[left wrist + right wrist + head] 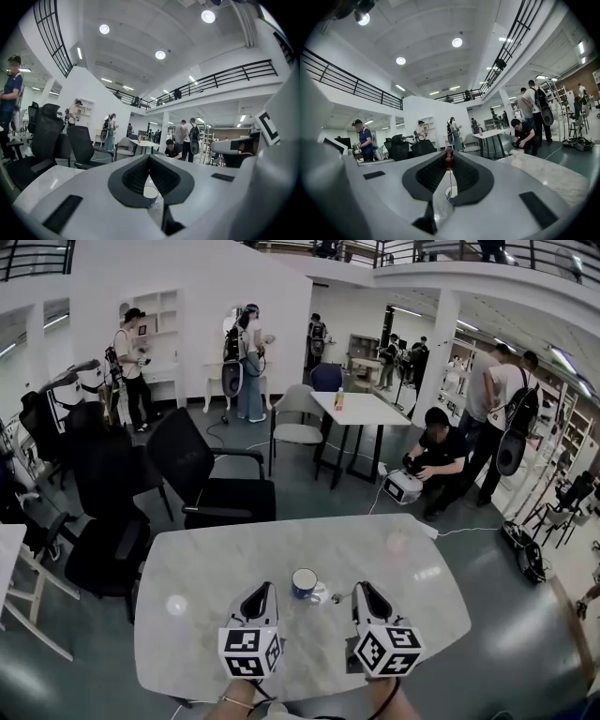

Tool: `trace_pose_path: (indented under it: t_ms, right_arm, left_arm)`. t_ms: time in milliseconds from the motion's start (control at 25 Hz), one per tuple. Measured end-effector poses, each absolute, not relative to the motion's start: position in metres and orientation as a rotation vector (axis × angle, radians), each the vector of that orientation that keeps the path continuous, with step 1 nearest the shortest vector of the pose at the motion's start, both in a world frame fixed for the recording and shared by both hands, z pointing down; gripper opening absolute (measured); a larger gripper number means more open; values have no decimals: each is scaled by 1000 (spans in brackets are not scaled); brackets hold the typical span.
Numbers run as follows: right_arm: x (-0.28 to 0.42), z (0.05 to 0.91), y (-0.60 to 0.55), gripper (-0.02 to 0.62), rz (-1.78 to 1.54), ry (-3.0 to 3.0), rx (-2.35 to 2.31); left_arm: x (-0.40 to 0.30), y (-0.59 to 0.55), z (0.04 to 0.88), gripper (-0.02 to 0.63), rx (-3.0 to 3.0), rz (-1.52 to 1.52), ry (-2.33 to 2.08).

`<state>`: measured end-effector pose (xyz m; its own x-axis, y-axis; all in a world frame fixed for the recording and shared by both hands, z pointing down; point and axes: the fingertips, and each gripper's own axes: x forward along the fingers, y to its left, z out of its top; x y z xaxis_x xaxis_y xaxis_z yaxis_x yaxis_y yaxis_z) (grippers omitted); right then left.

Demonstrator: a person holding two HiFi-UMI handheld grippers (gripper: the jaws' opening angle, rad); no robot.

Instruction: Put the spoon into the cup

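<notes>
A blue cup [304, 583] with a white inside stands on the marble table [206, 563], just ahead of both grippers. It shows low in the gap of the left gripper view as the cup [150, 193]. My right gripper [360, 586] sits right of the cup, shut on the spoon [448, 159]. The spoon's brown handle end stands at the jaw tips, and its thin metal stem runs down toward the cup rim [451, 191]. My left gripper [262, 588] sits left of the cup, jaws together with nothing in them.
Black office chairs [211, 488] crowd the table's far left side. A person crouches [436, 460] on the floor beyond the far right edge, near a white table [361, 409]. A pale pinkish object [398, 540] rests at the table's far right.
</notes>
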<state>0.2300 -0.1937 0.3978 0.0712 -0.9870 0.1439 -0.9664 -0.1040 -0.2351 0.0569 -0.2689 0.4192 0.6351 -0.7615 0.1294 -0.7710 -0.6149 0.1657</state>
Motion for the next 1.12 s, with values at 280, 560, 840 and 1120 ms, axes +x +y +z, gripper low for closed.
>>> trace_pose_path:
  t_ms: [280, 560, 840, 1120]
  right_arm:
    - [246, 416, -224, 63, -495, 2082, -2234]
    - [253, 421, -249, 63, -525, 2156, -2184]
    - [258, 434, -258, 63, -578, 2169, -2182]
    - [264, 442, -269, 63, -614, 2169, -2163]
  left_arm:
    - [64, -295, 436, 18, 2588, 123, -1298]
    - [63, -311, 443, 18, 2531, 139, -1373]
    - [66, -317, 456, 18, 2504, 180, -1383]
    - [70, -323, 463, 18, 2490, 205, -1388]
